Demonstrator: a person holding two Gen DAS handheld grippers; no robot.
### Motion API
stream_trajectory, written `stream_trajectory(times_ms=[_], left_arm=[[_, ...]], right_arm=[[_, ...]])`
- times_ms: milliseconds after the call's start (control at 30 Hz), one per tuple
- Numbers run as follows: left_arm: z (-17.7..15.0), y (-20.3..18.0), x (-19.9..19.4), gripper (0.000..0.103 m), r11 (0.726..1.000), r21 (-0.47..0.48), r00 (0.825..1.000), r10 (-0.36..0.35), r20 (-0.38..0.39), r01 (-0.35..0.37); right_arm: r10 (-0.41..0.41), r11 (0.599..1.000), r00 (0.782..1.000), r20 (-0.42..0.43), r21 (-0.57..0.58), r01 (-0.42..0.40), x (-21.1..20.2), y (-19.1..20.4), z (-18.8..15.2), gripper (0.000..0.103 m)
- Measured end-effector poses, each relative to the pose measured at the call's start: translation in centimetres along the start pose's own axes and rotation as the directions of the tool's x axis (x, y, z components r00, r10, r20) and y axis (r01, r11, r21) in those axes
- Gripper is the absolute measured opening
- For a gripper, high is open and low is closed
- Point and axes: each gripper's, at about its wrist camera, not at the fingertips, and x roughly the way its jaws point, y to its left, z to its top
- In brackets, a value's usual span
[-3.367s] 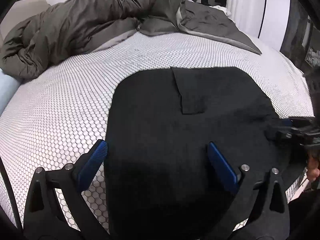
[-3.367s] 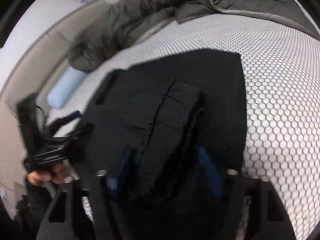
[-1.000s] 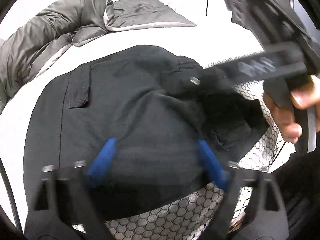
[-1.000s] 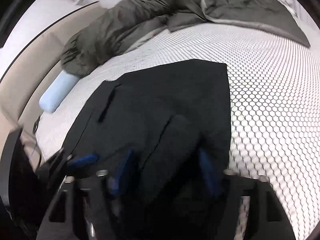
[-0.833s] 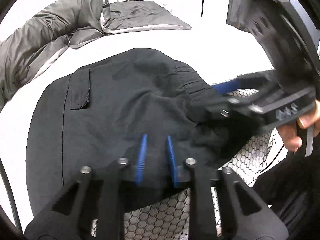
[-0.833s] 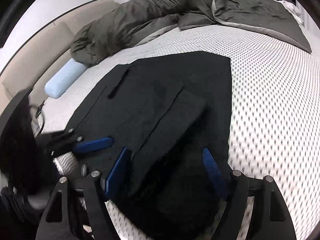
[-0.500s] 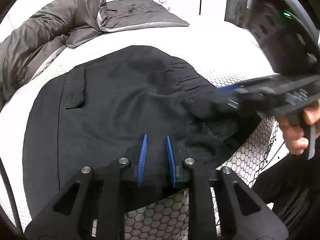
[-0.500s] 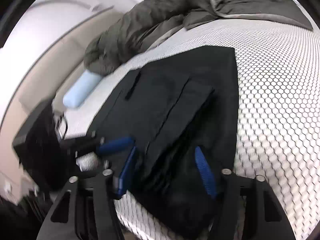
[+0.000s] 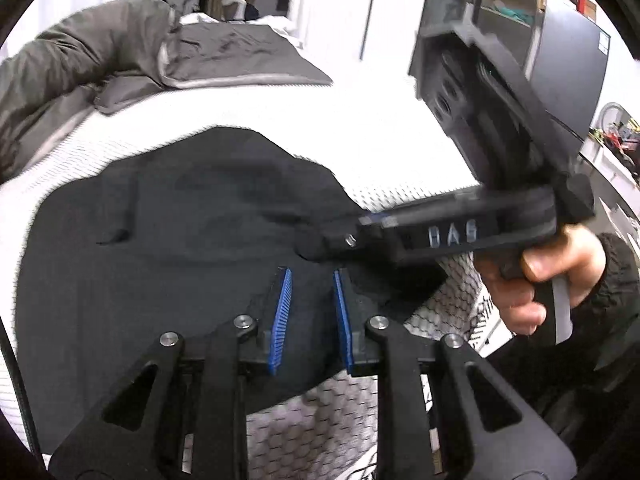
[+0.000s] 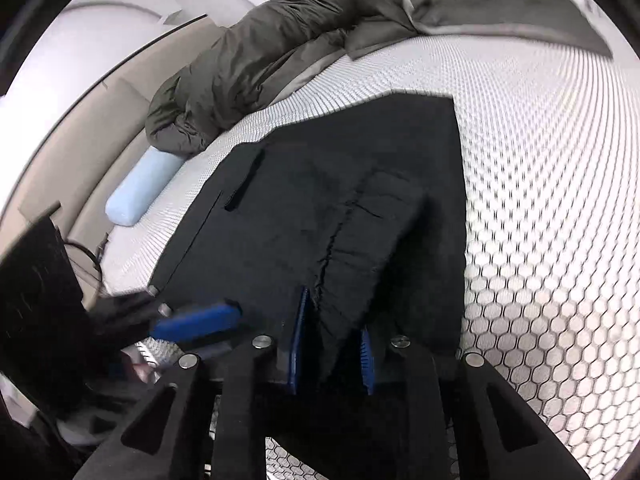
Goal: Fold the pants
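Black pants (image 9: 168,240) lie folded on a white honeycomb-patterned bed (image 9: 360,412). My left gripper (image 9: 310,276) is closed down on the near edge of the pants, blue pads gripping the fabric. My right gripper (image 10: 334,312) is closed on a raised fold of the pants (image 10: 320,216) at the near edge. The right gripper also shows in the left wrist view (image 9: 360,236), coming in from the right with the hand behind it. The left gripper shows at the left of the right wrist view (image 10: 192,324).
A rumpled grey duvet (image 10: 280,48) lies across the far side of the bed. A light blue roll pillow (image 10: 140,188) rests at the left edge by the beige headboard (image 10: 72,128). A dark cabinet (image 9: 568,52) stands to the right of the bed.
My right gripper's jaws have narrowed from wide open onto a fold of the pants. My left gripper closed on the near edge about a second ago and stays shut on it.
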Motion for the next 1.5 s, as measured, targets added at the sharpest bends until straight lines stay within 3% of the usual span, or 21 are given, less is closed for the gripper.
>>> stream_trajectory(times_ms=[100,233,400,533,633,733,767,800,900,1000,1200,1333,1433,1500], left_arm=[[0.0,-1.0,0.2,0.018,0.998,0.059,0.999,0.031,0.012,-0.031],[0.3,-0.6,-0.8,0.018,0.999,0.011,0.999,-0.032,0.026,0.032],[0.4,-0.8,-1.1,0.018,0.998,0.022,0.998,-0.054,0.037,0.053],[0.7,-1.0,-2.4,0.018,0.984,0.014,0.981,-0.180,0.067,0.179],[0.3,-2.9,-1.4,0.018,0.989,0.099,0.993,-0.111,0.035,0.107],[-0.4,-3.6,1.1,0.018,0.992,0.106,0.998,-0.060,-0.036,0.064],[-0.5,-3.9,1.5,0.018,0.992,0.116,0.998,-0.046,-0.039,0.050],[-0.5,-4.2,1.6,0.018,0.991,0.129,0.999,-0.035,-0.035,0.040],[-0.2,-4.4,1.4,0.018,0.991,0.122,0.998,-0.047,-0.033,0.051],[0.0,-3.9,1.9,0.018,0.992,0.092,0.996,-0.078,-0.034,0.081],[0.3,-4.8,1.9,0.018,0.989,0.119,0.996,-0.086,-0.019,0.088],[0.0,-5.5,3.1,0.018,0.987,0.148,0.997,-0.050,-0.050,0.057],[-0.3,-5.8,3.8,0.018,0.989,0.144,0.998,-0.036,-0.052,0.043],[-0.6,-5.9,3.9,0.018,0.989,0.143,0.998,-0.034,-0.050,0.041]], right_arm=[[-0.003,1.000,1.000,0.003,0.010,0.003,-0.7,-0.2,0.1,0.032],[0.017,1.000,1.000,0.008,0.020,-0.017,-1.1,-0.7,-0.1,0.034],[0.001,1.000,1.000,0.020,-0.005,0.000,-2.2,-0.6,-0.4,0.034],[-0.007,1.000,0.997,0.071,0.020,0.006,-5.4,-1.9,-1.5,0.034],[-0.038,0.999,0.997,0.068,0.029,0.036,-6.5,-2.8,-2.7,0.034],[-0.069,0.996,0.998,-0.009,0.057,0.069,-4.8,-3.6,-3.9,0.033],[-0.062,0.996,0.998,-0.012,0.055,0.063,-4.5,-3.6,-4.0,0.031],[-0.048,0.998,0.999,-0.012,0.042,0.049,-4.3,-3.3,-4.0,0.022],[-0.057,0.998,0.998,0.003,-0.014,0.057,-4.7,-2.3,-4.2,0.011],[-0.040,0.999,0.999,0.020,-0.021,0.041,-5.6,-2.1,-5.4,0.010],[-0.011,1.000,1.000,0.005,0.026,0.011,-5.8,-3.1,-7.4,0.009],[0.048,0.995,0.998,0.028,0.088,-0.050,-6.2,-4.0,-7.0,0.014],[0.026,0.992,0.999,0.027,0.124,-0.029,-5.6,-4.8,-6.8,0.009],[0.001,0.997,1.000,0.018,0.079,-0.002,-5.5,-4.0,-7.0,0.007]])
